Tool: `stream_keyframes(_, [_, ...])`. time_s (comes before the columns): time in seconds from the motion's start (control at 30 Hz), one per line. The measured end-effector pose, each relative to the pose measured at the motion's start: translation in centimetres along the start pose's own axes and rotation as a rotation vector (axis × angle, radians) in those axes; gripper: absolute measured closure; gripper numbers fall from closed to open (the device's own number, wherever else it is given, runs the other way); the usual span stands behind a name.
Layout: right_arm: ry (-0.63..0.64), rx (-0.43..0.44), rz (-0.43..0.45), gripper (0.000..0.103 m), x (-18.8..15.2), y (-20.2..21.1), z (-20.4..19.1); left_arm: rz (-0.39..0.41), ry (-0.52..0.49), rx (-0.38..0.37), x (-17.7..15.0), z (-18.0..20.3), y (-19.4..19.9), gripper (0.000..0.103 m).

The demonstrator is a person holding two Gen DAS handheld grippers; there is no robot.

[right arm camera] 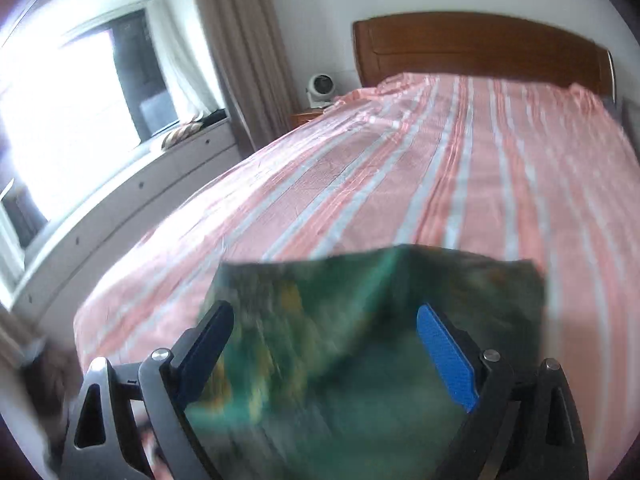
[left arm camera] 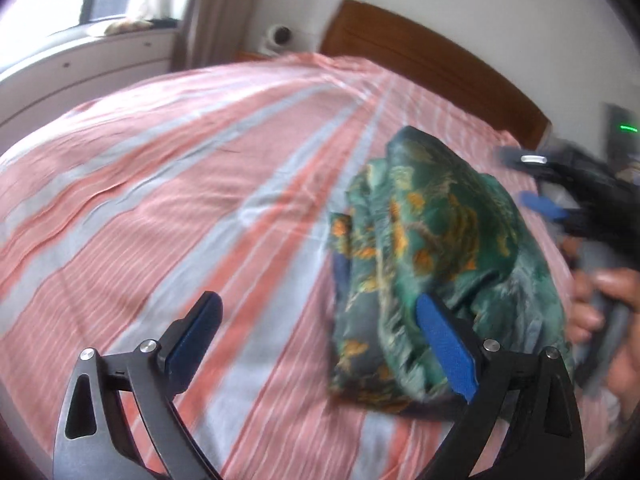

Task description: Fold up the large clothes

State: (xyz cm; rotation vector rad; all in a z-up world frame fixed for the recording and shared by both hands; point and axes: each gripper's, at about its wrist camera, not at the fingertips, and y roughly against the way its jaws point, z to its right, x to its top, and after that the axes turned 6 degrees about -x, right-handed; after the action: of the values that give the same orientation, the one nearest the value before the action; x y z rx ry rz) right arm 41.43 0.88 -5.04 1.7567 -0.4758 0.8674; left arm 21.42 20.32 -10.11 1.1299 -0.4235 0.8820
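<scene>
A green garment with orange print (left arm camera: 432, 256) lies bunched in a heap on the pink and grey striped bed (left arm camera: 168, 184). My left gripper (left arm camera: 320, 340) is open and empty; its right finger sits just in front of the heap's near edge. My right gripper (right arm camera: 324, 344) is open, with the blurred green garment (right arm camera: 360, 340) filling the space between and under its fingers. Whether the fingers touch the cloth I cannot tell. The right gripper also shows in the left wrist view (left arm camera: 560, 192), on the heap's far right, held by a hand.
A wooden headboard (right arm camera: 480, 48) stands at the bed's far end. A small white fan (right arm camera: 320, 88) sits on a bedside table. A white window bench with drawers (right arm camera: 160, 176) and a beige curtain (right arm camera: 236, 40) run along the left.
</scene>
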Motion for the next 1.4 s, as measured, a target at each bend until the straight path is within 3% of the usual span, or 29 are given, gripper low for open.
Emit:
stream_keyframes(0.07, [-0.003,0.0,-0.058,0.009,-1.1,-4.3,-1.6,0.023,-0.018,0.026,-0.6,-0.5,-0.5,0.005])
stream_keyframes(0.13, [0.104,-0.099,-0.082,0.006,-3.9,-8.5,-3.4,0.02,-0.059,0.065,-1.4,-1.2,-1.0,0.005])
stream_keyframes(0.27, [0.165,-0.173,-0.027,0.006,-6.2,-10.3,-4.0,0.017,-0.027,0.034,-1.6,-3.1,-1.5,0.005])
stream_keyframes(0.43, [0.147,-0.149,-0.042,0.005,-5.6,-9.8,-3.4,0.046,-0.067,0.077,-1.4,-4.1,-1.9,0.005])
stream_keyframes(0.57, [0.156,-0.114,-0.091,0.005,-3.2,-6.9,-4.0,0.036,0.003,0.054,-1.7,-5.9,-1.4,0.005])
stream_keyframes(0.7, [0.149,-0.043,0.017,0.005,-1.8,0.8,-3.6,0.047,0.043,0.062,-1.6,-7.1,-1.1,0.005])
stream_keyframes(0.83, [0.171,-0.143,0.084,0.005,-4.9,5.2,-3.4,0.043,0.08,0.051,-1.5,-7.8,-1.6,0.005])
stream_keyframes(1.0, [0.335,-0.241,-0.024,0.003,-12.0,-1.1,-6.4,0.047,0.067,0.065,-1.8,-7.5,-1.7,0.005])
stream_keyframes(1.17, [0.261,-0.245,0.006,0.003,-11.5,-0.9,-5.9,0.05,0.02,0.059,-2.5,-6.9,-1.1,0.005])
stream_keyframes(1.23, [0.231,-0.214,0.049,0.003,-10.8,2.3,-5.3,0.044,0.041,0.006,-2.1,-6.7,-0.4,0.005])
stream_keyframes(1.3, [0.174,-0.161,0.089,0.003,-11.2,6.5,-3.8,0.043,0.107,-0.115,-1.1,-6.6,0.9,0.005])
stream_keyframes(1.37, [0.124,-0.135,0.114,0.003,-12.6,9.9,-2.1,0.023,0.156,-0.279,0.5,-5.9,1.7,0.004])
stream_keyframes(1.4, [0.104,-0.134,0.113,0.003,-13.4,11.2,-1.1,-0.029,0.154,-0.369,1.9,-4.8,1.5,0.004])
